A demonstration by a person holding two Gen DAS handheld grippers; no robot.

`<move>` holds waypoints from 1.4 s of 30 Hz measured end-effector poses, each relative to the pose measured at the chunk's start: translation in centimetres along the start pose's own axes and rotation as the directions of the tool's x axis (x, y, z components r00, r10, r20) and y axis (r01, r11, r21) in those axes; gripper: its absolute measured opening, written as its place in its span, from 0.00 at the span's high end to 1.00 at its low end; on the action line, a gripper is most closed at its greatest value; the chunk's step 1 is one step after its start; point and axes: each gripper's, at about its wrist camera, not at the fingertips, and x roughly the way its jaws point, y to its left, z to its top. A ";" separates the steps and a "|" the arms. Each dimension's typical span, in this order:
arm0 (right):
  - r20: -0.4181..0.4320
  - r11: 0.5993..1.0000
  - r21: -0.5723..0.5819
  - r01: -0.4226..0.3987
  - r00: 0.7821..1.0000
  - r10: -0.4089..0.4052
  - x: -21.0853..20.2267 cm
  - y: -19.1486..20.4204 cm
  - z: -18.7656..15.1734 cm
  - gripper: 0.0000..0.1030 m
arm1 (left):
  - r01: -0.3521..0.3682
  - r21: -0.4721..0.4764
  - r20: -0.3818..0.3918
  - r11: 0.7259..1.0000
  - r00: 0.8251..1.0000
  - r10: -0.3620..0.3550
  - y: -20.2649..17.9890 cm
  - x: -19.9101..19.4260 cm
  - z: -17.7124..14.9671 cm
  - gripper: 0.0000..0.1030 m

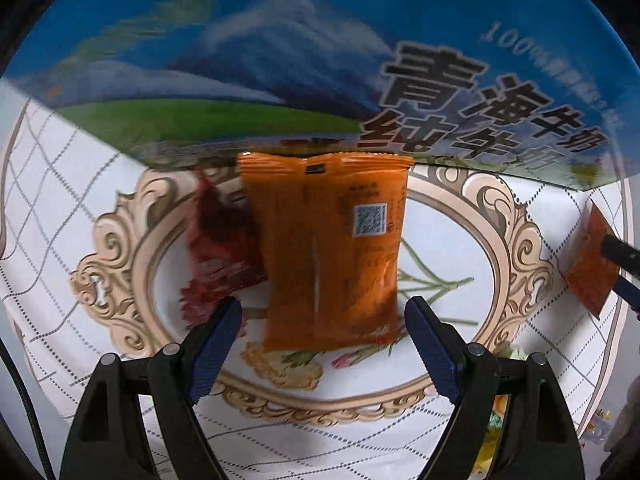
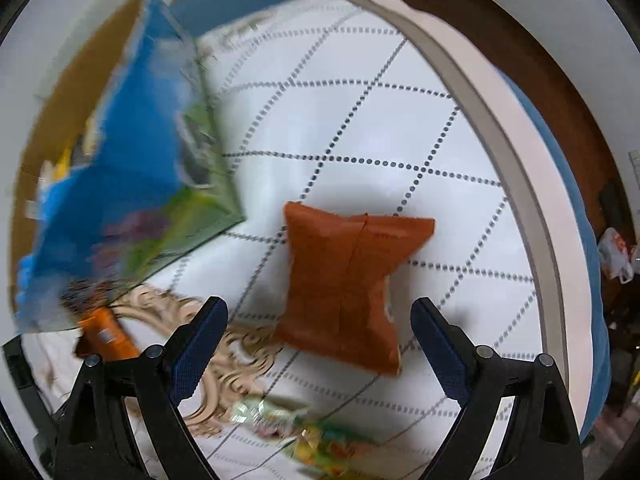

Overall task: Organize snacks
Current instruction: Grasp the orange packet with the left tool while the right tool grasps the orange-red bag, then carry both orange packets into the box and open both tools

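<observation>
the jaws of the left gripper (image 1: pixel 323 318) stand wide and empty, pointing down, with the lower end of a flat orange foil snack packet (image 1: pixel 328 252) lying between the blue pads but not touched by either. that packet lies seam side up on the round white tablecloth with a dotted grid and a tan scrolled medallion (image 1: pixel 120 240). a dark red crinkled wrapper (image 1: pixel 220 256) peeks from under it at nine o'clock, and a blue printed milk carton (image 1: pixel 280 60) rises at twelve, touching the packet's top edge.

the jaws of the right gripper (image 2: pixel 319 334) are also wide with nothing gripped; a rust-brown pillow-shaped snack bag (image 2: pixel 352 284) lies between the tips, seam up, clear of both pads. a green and yellow wrapper (image 2: pixel 304 428) sits at six o'clock.

to do this well, i'd judge each hand should sink until the pads bracket the pack's long sides, then close squarely. on the left, go shallow enough that the red wrapper is not pinched along. foil slips, so squeeze firmly without crushing.
</observation>
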 end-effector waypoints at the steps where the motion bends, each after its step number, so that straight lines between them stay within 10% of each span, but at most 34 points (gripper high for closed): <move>1: -0.010 1.000 -0.008 0.012 1.000 -0.012 0.5 0.2 0.0 0.31 | -0.001 0.000 0.005 1.000 1.000 0.001 -0.1 0.1 0.1 0.19; 5: -0.008 0.995 -0.093 0.024 1.000 -0.025 1.2 1.8 -1.3 0.41 | -0.015 -0.001 0.038 1.000 0.999 0.015 -0.5 0.2 0.4 0.51; 8: -0.023 0.982 -0.186 0.021 0.999 -0.026 1.5 3.7 -3.3 0.42 | -0.013 0.006 0.056 1.000 0.998 0.013 -0.5 -0.1 -0.3 0.54; 21: -0.118 0.911 -0.412 -0.013 0.992 -0.039 3.5 8.4 -12.6 0.44 | 0.056 -0.027 -0.061 0.998 0.996 -0.058 0.7 1.8 -7.0 0.52; 36: -0.135 0.950 -0.311 -0.025 0.991 -0.018 4.8 7.8 -9.9 0.42 | 0.048 -0.039 -0.051 0.998 0.997 -0.050 -1.1 3.0 -3.0 0.36; 42: -0.125 0.955 -0.295 -0.034 0.992 -0.003 4.9 6.6 -8.2 0.49 | 0.045 -0.022 -0.020 0.999 0.999 -0.046 -1.8 3.2 -2.8 0.52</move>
